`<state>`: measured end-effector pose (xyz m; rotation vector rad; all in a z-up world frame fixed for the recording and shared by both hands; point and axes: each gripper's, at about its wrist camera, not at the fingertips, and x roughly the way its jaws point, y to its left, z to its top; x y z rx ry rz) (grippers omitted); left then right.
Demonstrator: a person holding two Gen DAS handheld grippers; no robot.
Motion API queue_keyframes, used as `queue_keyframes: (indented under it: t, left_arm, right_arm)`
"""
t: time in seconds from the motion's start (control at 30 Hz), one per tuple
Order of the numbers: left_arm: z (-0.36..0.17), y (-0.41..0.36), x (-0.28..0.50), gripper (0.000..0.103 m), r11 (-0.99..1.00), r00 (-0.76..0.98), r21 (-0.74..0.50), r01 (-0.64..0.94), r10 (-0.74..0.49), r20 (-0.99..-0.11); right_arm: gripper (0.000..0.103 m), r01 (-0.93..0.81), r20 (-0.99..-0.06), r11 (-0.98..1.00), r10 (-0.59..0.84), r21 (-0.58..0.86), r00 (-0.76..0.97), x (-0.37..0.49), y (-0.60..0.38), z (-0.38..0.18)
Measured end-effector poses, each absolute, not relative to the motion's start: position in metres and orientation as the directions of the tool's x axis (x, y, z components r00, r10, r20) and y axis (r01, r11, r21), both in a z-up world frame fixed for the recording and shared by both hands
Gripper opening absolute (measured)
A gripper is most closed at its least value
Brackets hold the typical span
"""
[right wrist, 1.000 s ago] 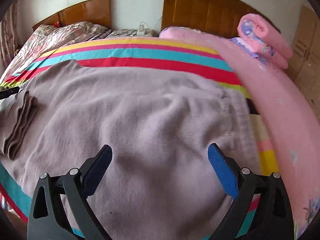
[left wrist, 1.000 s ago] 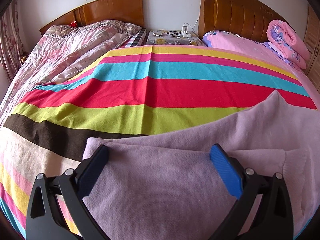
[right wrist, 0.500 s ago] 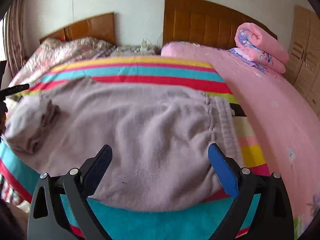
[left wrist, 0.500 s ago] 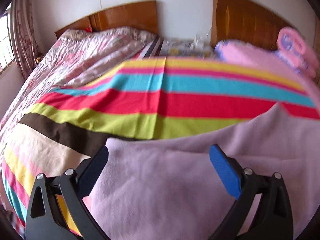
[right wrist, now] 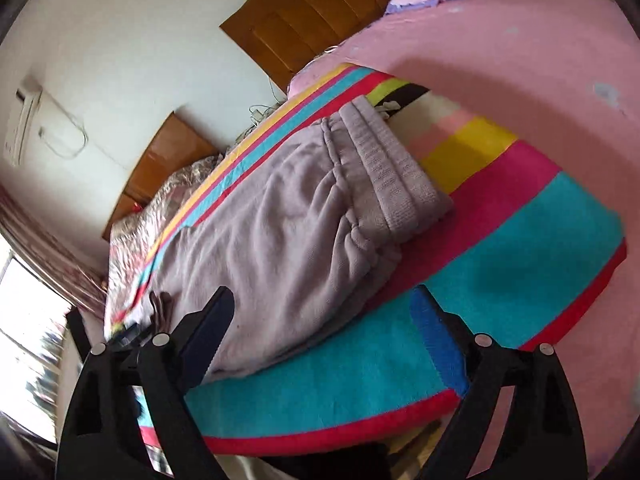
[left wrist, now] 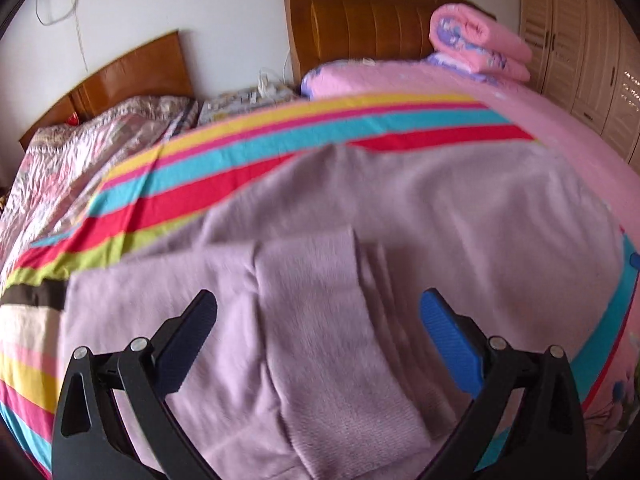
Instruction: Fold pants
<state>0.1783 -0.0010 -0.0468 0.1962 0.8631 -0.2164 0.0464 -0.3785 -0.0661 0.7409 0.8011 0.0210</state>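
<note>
Lilac knit pants (left wrist: pixel 460 208) lie flat across the striped sheet (left wrist: pixel 224 168). Their leg ends (left wrist: pixel 320 320) are folded back over the body of the pants. My left gripper (left wrist: pixel 320 316) hovers open just above those leg ends, gripping nothing. In the right wrist view, which is strongly tilted, the pants (right wrist: pixel 280 232) show their ribbed waistband (right wrist: pixel 396 176) at the far end. My right gripper (right wrist: pixel 322 304) sits near the bed's front edge with its jaws wide and closing. The pants' near edge and the teal stripe (right wrist: pixel 500 264) lie between its fingers, and neither pad presses on cloth.
A pink quilt (left wrist: pixel 560 128) covers the bed's right side, with a rolled pink blanket (left wrist: pixel 476 36) by the wooden headboard (left wrist: pixel 360 12). A floral quilt (left wrist: pixel 80 152) covers the left bed. A cluttered nightstand (left wrist: pixel 248 96) stands between the beds, and wardrobe doors (left wrist: pixel 592 40) are at far right.
The left gripper swung right, so the folded leg ends now lie in front of it. The right gripper drew back off the pants to the bed's edge and rolled sharply.
</note>
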Motion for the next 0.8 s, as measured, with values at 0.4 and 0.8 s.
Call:
queue_keyframes:
  t: [0.4,0.8]
  left_arm:
    - [-0.077,0.007,0.176,0.102,0.961,0.612,0.075,0.267,-0.110,-0.783]
    - [-0.075,0.004,0.181,0.102,0.960,0.613,0.078,0.268,-0.108,-0.782]
  right_arm:
    - [0.065,0.290,-0.738,0.781,0.297,0.553,0.606,0.071,-0.370,-0.070]
    - [0.043,0.358,-0.719,0.716,0.286,0.600,0.633,0.075,-0.380,-0.080]
